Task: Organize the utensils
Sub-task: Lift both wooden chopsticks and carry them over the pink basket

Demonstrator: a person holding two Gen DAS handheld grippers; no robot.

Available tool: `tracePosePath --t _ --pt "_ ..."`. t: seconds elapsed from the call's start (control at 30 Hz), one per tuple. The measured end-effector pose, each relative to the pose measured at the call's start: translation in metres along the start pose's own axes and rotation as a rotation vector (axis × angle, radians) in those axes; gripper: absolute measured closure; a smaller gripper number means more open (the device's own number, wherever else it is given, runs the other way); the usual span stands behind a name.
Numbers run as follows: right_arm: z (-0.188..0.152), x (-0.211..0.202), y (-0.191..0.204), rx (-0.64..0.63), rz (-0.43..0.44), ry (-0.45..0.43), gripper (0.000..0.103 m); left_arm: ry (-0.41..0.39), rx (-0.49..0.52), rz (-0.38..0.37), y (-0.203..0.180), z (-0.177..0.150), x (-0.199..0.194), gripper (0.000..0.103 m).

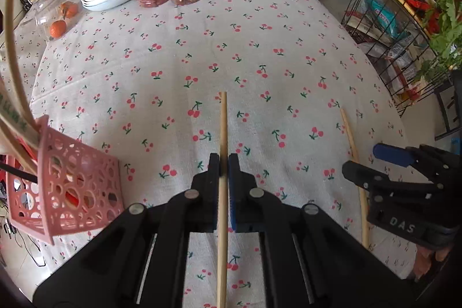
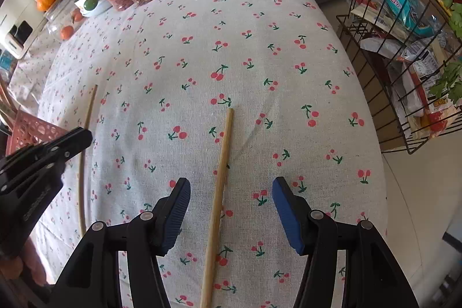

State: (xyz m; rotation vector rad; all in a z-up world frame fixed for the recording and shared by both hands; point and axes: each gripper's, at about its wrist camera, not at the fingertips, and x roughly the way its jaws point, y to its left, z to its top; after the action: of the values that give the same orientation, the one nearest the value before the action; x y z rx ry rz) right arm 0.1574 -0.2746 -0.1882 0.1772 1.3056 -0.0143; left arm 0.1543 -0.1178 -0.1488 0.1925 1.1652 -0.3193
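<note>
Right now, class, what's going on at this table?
A person is sorting chopsticks with two handheld grippers. The left gripper is shut on one chopstick. The right gripper is open, straddling a second chopstick lying on the cherry-print tablecloth. A pink basket holding utensils stands at the left.

My left gripper [image 1: 224, 163]: matte black plastic frame, two angular linkage arms per side, a round silver screw head at each pivot. Inner faces of the fingers [image 1: 235, 192] carry blue ribbed pads. Bright metal rails run along the slots nearer the camera.

My right gripper [image 2: 231, 210]: same black build, silver pivot screws, blue ribbed pads [image 2: 286, 215] with fine grooves. Seen side-on from my left tool, its body bears raised letters "DAS" and small silver screws along the arm.
</note>
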Motion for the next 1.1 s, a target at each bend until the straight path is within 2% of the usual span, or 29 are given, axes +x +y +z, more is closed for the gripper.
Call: tracePosePath --t 0.13,0.17,0.33,0.4,0.5,0.6,0.87,1.1 --pt "-0.007 0.004 0.022 -0.092 -0.100 -0.020 0.047 -0.042 0.020 -0.043 0.008 -0.018 -0.030 0.096" --pt "-0.009 0.004 0.027 -0.115 -0.116 -0.028 0.055 -0.051 0.022 -0.052 0.009 -0.023 -0.038 0.096" --pt "-0.017 0.000 0.038 -0.148 -0.079 -0.021 0.093 -0.107 0.030 -0.088 0.023 -0.047 -0.073 0.096" --pt "-0.020 -0.001 0.039 -0.145 -0.077 -0.022 0.095 -0.145 0.037 -0.086 0.028 -0.057 -0.085 0.096" --pt "-0.026 -0.008 0.039 -0.139 -0.081 -0.059 0.096 -0.245 0.035 -0.075 0.042 -0.067 -0.100 0.096" --pt "-0.032 -0.029 0.038 -0.118 -0.061 -0.132 0.096 -0.293 -0.008 -0.094 0.058 -0.072 -0.115 0.096" --pt "-0.046 -0.102 0.036 -0.072 0.070 -0.339 0.096 -0.475 -0.047 -0.128 0.086 -0.088 -0.170 0.096" --pt "-0.046 -0.158 0.046 -0.055 0.176 -0.536 0.096 -0.665 -0.131 -0.132 0.117 -0.093 -0.217 0.096"
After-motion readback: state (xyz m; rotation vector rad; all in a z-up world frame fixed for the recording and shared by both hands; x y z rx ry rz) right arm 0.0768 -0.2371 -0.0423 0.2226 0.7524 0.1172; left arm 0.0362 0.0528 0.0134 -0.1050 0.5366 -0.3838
